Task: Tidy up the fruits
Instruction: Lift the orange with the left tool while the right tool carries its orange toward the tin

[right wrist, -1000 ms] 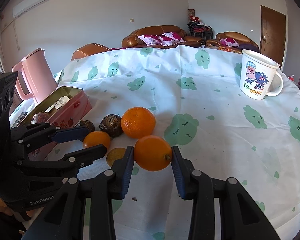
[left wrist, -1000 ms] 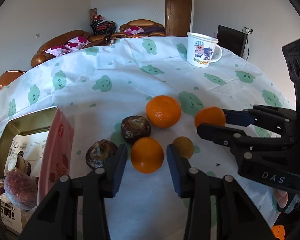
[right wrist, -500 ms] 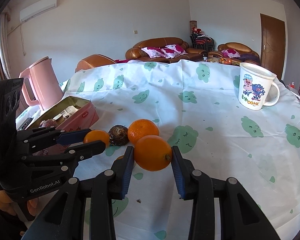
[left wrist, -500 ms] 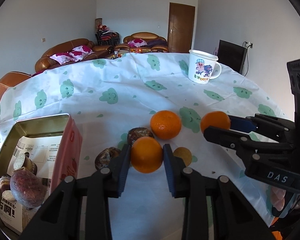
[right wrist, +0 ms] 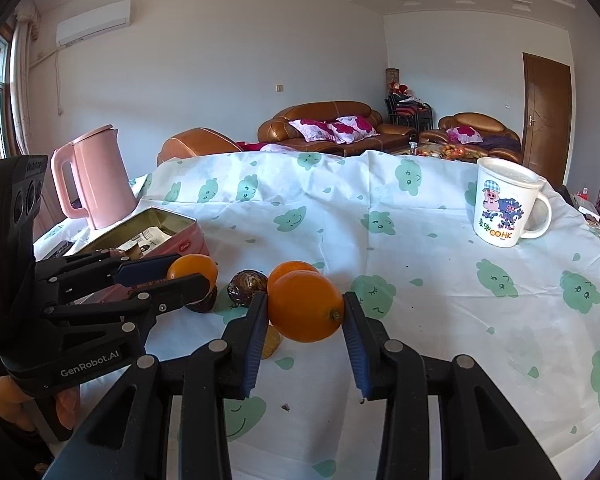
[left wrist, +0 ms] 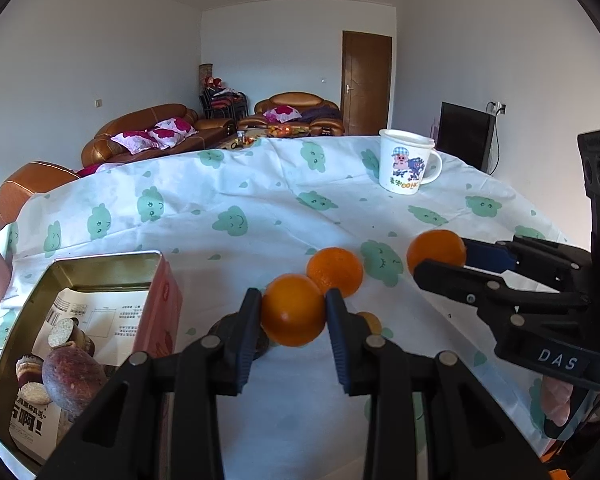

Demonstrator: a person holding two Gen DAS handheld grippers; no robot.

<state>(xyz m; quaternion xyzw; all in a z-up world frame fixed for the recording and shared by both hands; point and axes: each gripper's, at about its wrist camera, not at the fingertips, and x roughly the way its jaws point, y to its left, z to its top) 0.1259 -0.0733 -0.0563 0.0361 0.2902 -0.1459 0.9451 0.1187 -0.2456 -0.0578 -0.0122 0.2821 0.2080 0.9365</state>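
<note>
With an orange (left wrist: 293,309) clamped in the left claw (left wrist: 292,314) and another orange (right wrist: 305,306) in the right claw (right wrist: 305,314), both are best kept level; the tin (left wrist: 100,261) at lower left is approached gently.

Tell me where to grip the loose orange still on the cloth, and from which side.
Take the loose orange across its widest middle, one pad on each flank. Come from above and the near side: a dark brown fruit sits close on its left, and the right gripper, shut on its own orange, crowds the front. The left gripper holds another orange.
</note>
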